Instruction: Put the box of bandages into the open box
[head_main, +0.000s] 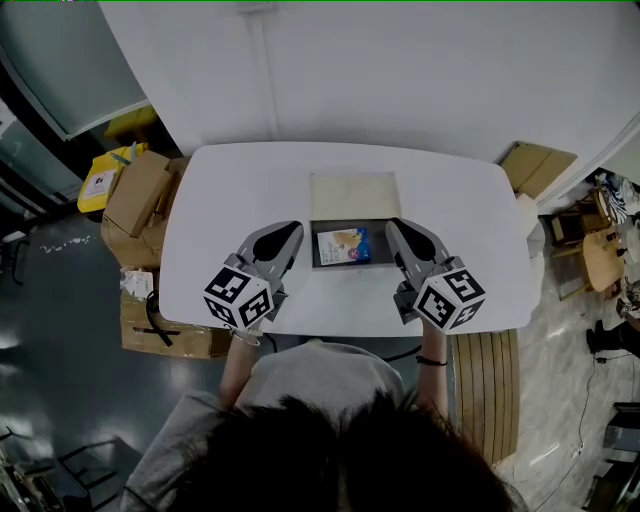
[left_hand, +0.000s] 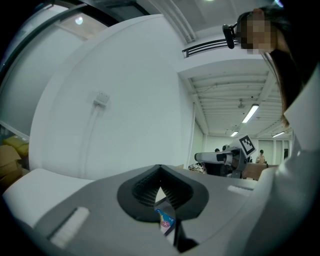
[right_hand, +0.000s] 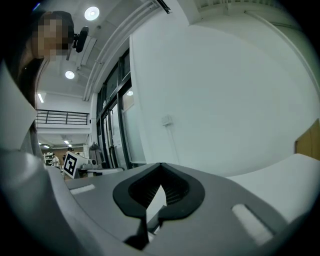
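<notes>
Left tool (head_main: 294, 230) and right tool (head_main: 393, 226): grey, with black-and-white marker cubes (head_main: 238, 296).

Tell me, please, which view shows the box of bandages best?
The head view: the box of bandages lies whole inside the open box. The left gripper view catches only a blue sliver; the right gripper view, none.

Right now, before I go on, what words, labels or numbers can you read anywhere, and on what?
Bandage box: print too small to read.
Label on the yellow container: too small to read.
Left marker cube and right marker cube: square patterns only, no words.
Nothing readable anywhere.
</notes>
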